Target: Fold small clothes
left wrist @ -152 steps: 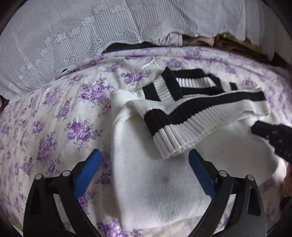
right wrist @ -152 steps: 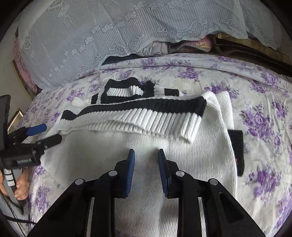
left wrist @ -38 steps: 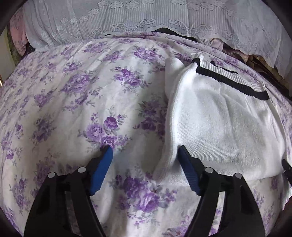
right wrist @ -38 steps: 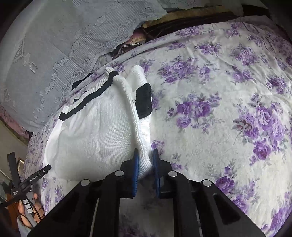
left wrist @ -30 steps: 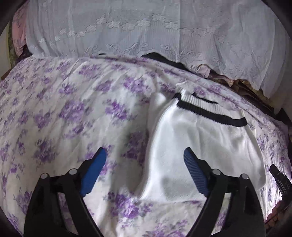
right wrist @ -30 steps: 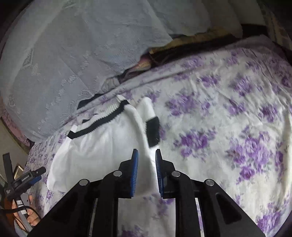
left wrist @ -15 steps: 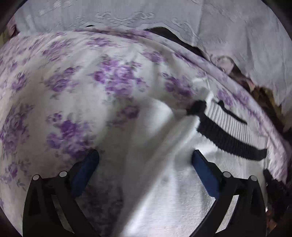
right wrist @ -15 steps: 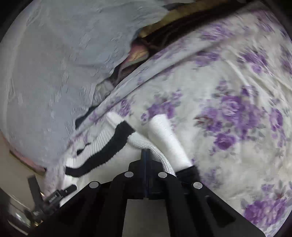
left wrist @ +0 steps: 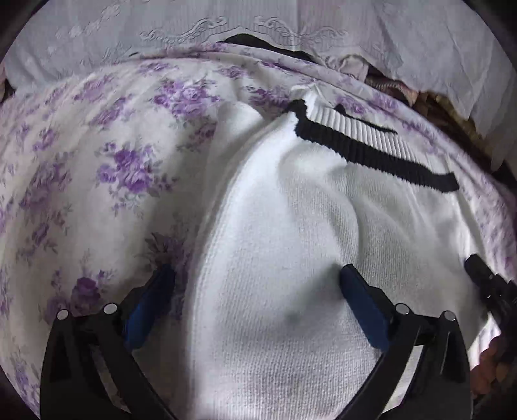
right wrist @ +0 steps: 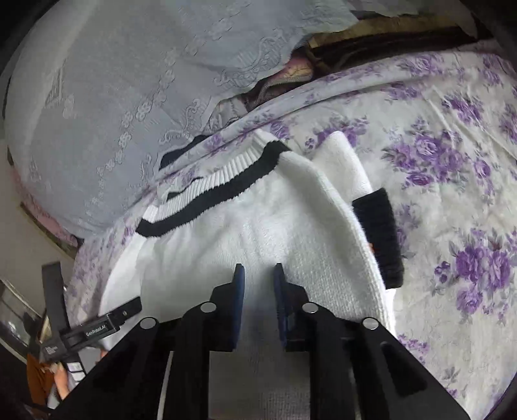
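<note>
A white knit sweater (left wrist: 290,245) with a black band at its far hem lies folded on a bedsheet with purple flowers (left wrist: 97,181). My left gripper (left wrist: 255,290) is wide open and low over the sweater's left edge. One blue pad is on the sheet, the other on the knit. In the right wrist view the sweater (right wrist: 245,232) shows a black cuff (right wrist: 378,236) sticking out at its right side. My right gripper (right wrist: 258,274) is slightly open and empty over the sweater's near part. Its tip also shows in the left wrist view (left wrist: 484,281).
A pale lace cloth (left wrist: 258,29) covers a heap of bedding along the far side of the bed. The flowered sheet (right wrist: 452,181) stretches to the right of the sweater. The left gripper's body (right wrist: 93,326) and a hand are at the lower left.
The sweater was folded in half over its sleeves. My right gripper was shut on its edge half a second ago and has let go and opened a little. My left gripper has moved closer over the sweater.
</note>
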The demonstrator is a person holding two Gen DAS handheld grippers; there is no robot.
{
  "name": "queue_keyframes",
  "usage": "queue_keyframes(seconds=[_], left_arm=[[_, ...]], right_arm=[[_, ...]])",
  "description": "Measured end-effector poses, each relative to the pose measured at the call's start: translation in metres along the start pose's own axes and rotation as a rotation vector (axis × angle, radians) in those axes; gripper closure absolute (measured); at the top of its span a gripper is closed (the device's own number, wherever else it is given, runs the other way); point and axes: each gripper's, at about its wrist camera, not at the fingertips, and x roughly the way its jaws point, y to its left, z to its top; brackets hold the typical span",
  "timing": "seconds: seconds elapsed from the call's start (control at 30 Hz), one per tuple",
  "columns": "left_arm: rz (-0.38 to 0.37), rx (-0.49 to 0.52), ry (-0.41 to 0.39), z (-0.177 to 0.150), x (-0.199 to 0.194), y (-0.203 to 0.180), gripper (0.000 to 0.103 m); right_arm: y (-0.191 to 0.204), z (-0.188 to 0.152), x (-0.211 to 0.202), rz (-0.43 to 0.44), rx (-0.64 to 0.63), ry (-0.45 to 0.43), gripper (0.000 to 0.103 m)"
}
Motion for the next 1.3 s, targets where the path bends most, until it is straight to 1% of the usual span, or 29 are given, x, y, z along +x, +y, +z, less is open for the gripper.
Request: queue_keyframes(seconds=[0.07,0.1,0.13,0.2,0.27,0.3,0.37,0.43,0.47,0.53,0.6,0.67,0.7,0.77,0.87,0.93,0.97,1.0,1.07,1.1,1.17,1.23,1.3], left_arm=[[-0.014,-0.047,-0.032,-0.008,-0.016,0.01,0.005],[-0.007,-0.055,-0.043,-0.014,-0.022,0.011,0.005],[-0.005,-0.059,-0.044,-0.018,-0.028,0.01,0.005],[-0.037,-0.046,-0.051,-0.027,-0.04,0.0,0.005],[-0.053,-0.003,-0.071,-0.035,-0.051,-0.019,0.005],[-0.039,0.032,-0.082,-0.037,-0.054,-0.034,0.005],[0.03,0.119,-0.11,-0.037,-0.054,-0.062,0.005],[0.095,0.158,-0.118,-0.032,-0.046,-0.082,0.005],[0.109,0.161,-0.106,-0.03,-0.038,-0.088,0.005],[0.192,0.184,-0.046,-0.032,-0.011,-0.094,0.004],[0.235,0.217,-0.111,-0.042,-0.014,-0.099,0.004],[0.262,0.258,-0.13,-0.05,-0.023,-0.101,0.004],[0.25,0.259,-0.14,-0.054,-0.03,-0.1,0.005],[0.185,0.239,-0.162,-0.062,-0.045,-0.094,0.005],[0.09,0.179,-0.187,-0.066,-0.065,-0.086,0.005],[0.017,0.148,-0.167,-0.067,-0.07,-0.082,0.005],[-0.003,0.14,-0.142,-0.067,-0.066,-0.081,0.005],[-0.002,0.139,-0.111,-0.068,-0.057,-0.084,0.005],[0.066,0.169,-0.025,-0.072,-0.03,-0.087,0.004],[0.094,0.193,-0.029,-0.074,-0.024,-0.09,0.004],[0.122,0.218,-0.059,-0.075,-0.028,-0.096,0.004],[0.12,0.222,-0.078,-0.075,-0.032,-0.095,0.004],[0.099,0.197,-0.111,-0.072,-0.041,-0.09,0.004]], right_arm=[[-0.006,-0.003,-0.017,-0.011,0.02,-0.056,0.081],[-0.008,-0.004,-0.025,-0.007,0.029,-0.069,0.075],[-0.01,-0.006,-0.033,0.002,0.043,-0.086,0.074],[-0.014,-0.01,-0.047,0.012,0.073,-0.112,0.07],[-0.018,-0.018,-0.063,0.008,0.092,-0.134,0.068],[-0.021,-0.022,-0.069,0.003,0.1,-0.135,0.065],[-0.029,-0.032,-0.08,-0.004,0.121,-0.134,0.064],[-0.036,-0.04,-0.088,-0.021,0.141,-0.128,0.063],[-0.04,-0.044,-0.089,-0.031,0.149,-0.123,0.062],[-0.044,-0.048,-0.088,-0.042,0.164,-0.108,0.062],[-0.047,-0.05,-0.086,-0.045,0.179,-0.1,0.062],[-0.045,-0.051,-0.087,-0.042,0.174,-0.103,0.062],[-0.044,-0.052,-0.088,-0.041,0.169,-0.105,0.061],[-0.041,-0.056,-0.091,-0.035,0.165,-0.099,0.059],[-0.041,-0.064,-0.095,-0.024,0.177,-0.083,0.057],[-0.042,-0.069,-0.097,-0.005,0.195,-0.066,0.054],[-0.041,-0.071,-0.096,0.003,0.2,-0.055,0.051],[-0.039,-0.073,-0.094,0.007,0.199,-0.044,0.048],[-0.036,-0.075,-0.09,0.009,0.198,-0.027,0.044],[-0.034,-0.075,-0.087,0.011,0.2,-0.025,0.043],[-0.034,-0.071,-0.08,0.013,0.219,-0.02,0.042],[-0.037,-0.062,-0.068,0.017,0.255,-0.027,0.042],[-0.037,-0.051,-0.056,0.003,0.287,-0.039,0.043]])
